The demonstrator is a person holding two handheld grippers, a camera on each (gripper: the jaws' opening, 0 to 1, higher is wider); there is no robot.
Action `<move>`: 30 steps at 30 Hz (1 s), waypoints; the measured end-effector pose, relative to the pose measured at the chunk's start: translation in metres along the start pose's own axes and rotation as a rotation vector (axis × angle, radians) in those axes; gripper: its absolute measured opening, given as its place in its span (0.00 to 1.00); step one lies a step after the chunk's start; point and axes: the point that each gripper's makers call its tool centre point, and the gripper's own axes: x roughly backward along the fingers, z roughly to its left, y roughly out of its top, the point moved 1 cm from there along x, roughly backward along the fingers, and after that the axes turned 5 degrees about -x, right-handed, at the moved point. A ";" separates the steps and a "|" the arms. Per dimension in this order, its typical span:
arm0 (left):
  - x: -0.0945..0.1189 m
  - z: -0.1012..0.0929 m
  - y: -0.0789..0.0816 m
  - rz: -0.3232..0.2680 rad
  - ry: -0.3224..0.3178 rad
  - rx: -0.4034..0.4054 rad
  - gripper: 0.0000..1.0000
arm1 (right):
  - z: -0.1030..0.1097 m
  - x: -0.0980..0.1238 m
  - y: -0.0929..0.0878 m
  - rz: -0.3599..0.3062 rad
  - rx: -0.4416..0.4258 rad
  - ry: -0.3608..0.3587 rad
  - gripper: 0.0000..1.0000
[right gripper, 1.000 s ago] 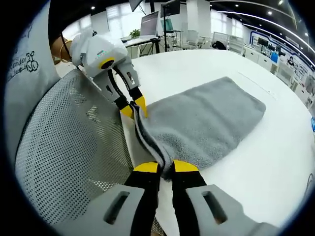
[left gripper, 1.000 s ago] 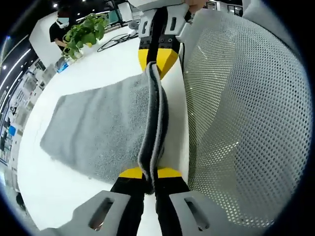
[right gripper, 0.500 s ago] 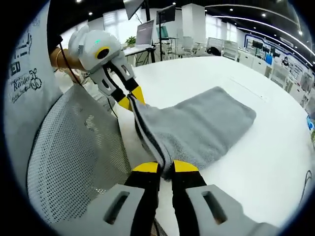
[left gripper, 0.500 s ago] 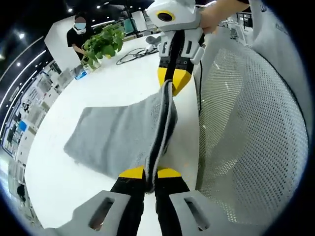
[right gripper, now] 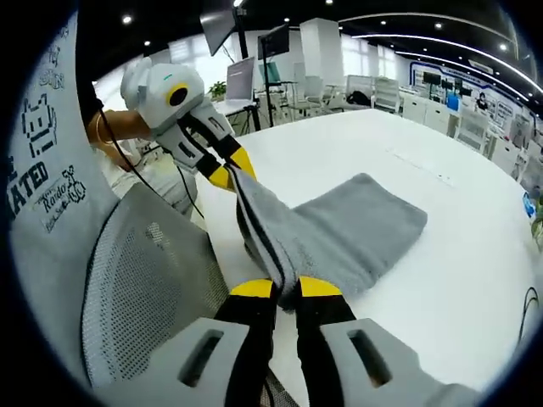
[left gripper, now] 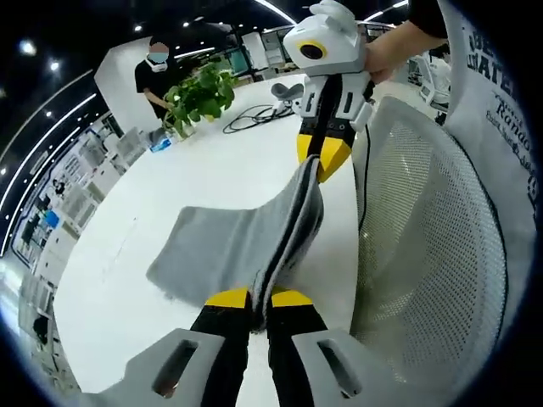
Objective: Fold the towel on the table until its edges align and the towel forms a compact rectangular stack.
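In the left gripper view, the near edge of the grey towel (left gripper: pixel 246 246) is pinched between the closed jaws of the left gripper (left gripper: pixel 258 298). The edge is stretched taut and raised off the white table (left gripper: pixel 127 314), up to the right gripper (left gripper: pixel 323 161), whose yellow jaws are clamped on the far corner. The rest of the towel is draped down onto the table to the left. A mesh chair back (left gripper: pixel 424 271) is seen to the right. A potted plant (left gripper: pixel 202 95) is set at the far side.
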 end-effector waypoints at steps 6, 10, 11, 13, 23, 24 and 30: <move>0.018 -0.001 0.012 -0.028 0.002 0.028 0.06 | 0.010 0.016 0.012 -0.017 -0.003 0.017 0.06; 0.029 -0.005 0.020 -0.040 -0.007 0.048 0.06 | 0.020 0.026 0.017 -0.018 -0.007 0.031 0.06; 0.031 -0.006 0.021 -0.043 -0.004 0.050 0.06 | 0.024 0.029 0.019 -0.018 -0.005 0.035 0.06; 0.035 -0.011 0.023 -0.048 -0.020 0.065 0.06 | 0.027 0.032 0.019 -0.017 -0.004 0.041 0.06; 0.052 -0.031 0.027 -0.064 -0.038 0.139 0.06 | 0.050 0.045 0.016 -0.002 -0.026 0.084 0.06; 0.053 -0.032 0.028 -0.065 -0.039 0.141 0.06 | 0.052 0.046 0.016 0.000 -0.031 0.089 0.06; 0.054 -0.031 0.026 -0.069 -0.038 0.166 0.06 | 0.055 0.048 0.018 -0.007 -0.050 0.099 0.06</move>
